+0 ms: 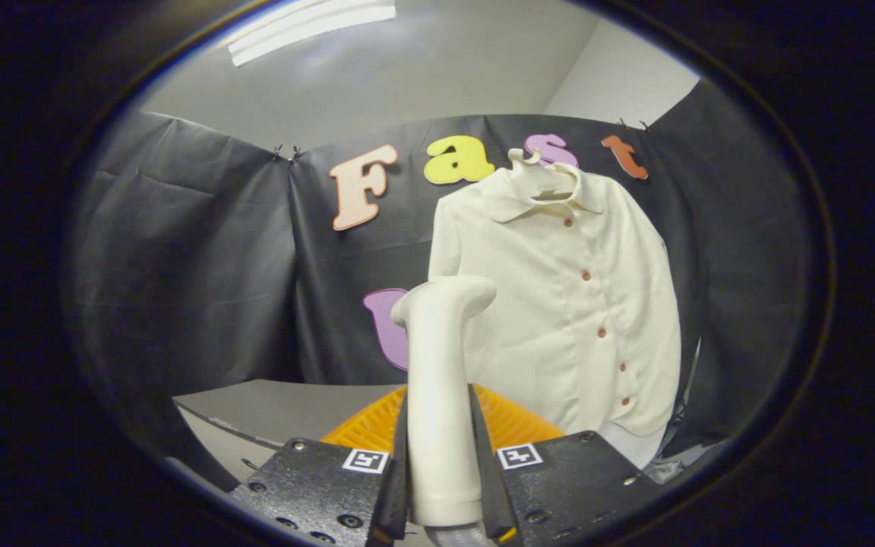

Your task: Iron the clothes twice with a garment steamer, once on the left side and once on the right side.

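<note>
While clamping the steamer [441, 380], tongs [441, 486] level toward shirt [559, 304].

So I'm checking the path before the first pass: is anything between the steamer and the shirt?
Nothing visible. The gripper is shut on the steamer, whose head points at the hanging shirt beyond it; the orange mat lies lower.

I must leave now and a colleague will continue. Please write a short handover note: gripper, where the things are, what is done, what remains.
Gripper: shut on the garment steamer, both fingers pressing its handle, head up.
Shirt: hangs buttoned on a hanger against the booth wall, beyond the fingers. The steamer head appears near its left edge; contact cannot be judged.
Orange ridged thing: below, behind the steamer.
Done: steamer picked up.
Left: whether any pass is done cannot be told; assume both sides remain.
</note>
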The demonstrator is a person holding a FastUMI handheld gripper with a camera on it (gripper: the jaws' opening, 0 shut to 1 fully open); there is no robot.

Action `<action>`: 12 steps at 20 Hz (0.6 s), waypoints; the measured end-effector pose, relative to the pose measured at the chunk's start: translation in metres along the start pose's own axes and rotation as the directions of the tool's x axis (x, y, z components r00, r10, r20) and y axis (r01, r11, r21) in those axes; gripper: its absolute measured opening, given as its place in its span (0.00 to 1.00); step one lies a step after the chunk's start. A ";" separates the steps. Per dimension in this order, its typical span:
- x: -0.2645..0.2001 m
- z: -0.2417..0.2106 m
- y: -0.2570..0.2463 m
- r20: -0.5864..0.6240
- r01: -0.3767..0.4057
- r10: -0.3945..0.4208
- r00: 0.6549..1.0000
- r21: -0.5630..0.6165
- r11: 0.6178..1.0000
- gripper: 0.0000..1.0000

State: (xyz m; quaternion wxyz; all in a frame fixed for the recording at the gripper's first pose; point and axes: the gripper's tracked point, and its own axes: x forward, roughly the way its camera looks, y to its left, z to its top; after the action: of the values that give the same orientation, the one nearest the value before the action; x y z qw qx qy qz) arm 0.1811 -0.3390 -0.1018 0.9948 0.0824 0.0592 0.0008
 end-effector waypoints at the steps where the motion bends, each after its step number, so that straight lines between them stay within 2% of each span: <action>1: 0.004 0.006 -0.009 0.017 -0.001 0.001 1.000 -0.012 1.000 0.38; 8: 0.041 0.044 -0.052 0.179 0.005 -0.003 0.984 -0.011 1.000 0.38; 12: 0.066 0.038 -0.074 0.191 -0.010 0.003 0.982 0.037 0.999 0.37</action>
State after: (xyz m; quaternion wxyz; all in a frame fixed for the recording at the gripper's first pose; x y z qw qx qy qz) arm 0.2503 -0.4178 -0.0846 0.9942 0.1012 -0.0369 -0.0049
